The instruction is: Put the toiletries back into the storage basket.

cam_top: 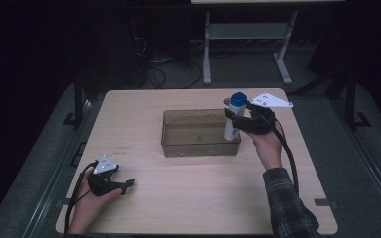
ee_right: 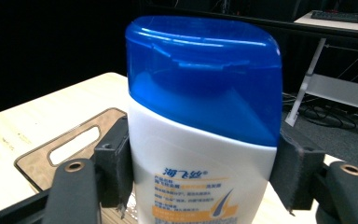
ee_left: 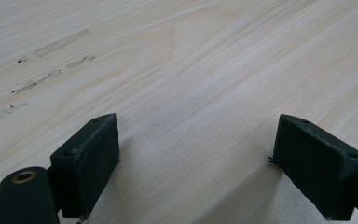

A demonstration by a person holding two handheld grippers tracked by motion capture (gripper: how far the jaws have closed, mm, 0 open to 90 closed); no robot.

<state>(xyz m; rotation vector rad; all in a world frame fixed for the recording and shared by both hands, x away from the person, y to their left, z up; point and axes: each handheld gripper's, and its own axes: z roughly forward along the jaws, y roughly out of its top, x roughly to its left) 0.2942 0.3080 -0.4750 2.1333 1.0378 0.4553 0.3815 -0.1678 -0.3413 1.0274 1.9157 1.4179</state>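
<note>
A white shampoo bottle with a blue cap stands upright in my right gripper, over the right end of a clear brown plastic bin. In the right gripper view both black pads press on the white body of the bottle just below the cap. My left gripper rests low at the table's front left, held by a hand. Its pads stand wide apart over bare wood with nothing between them.
The light wooden table has faint scuff marks near the left gripper. A small brown board with a handle slot lies behind the bottle in the right gripper view. A white stand and cables sit on the dark floor beyond.
</note>
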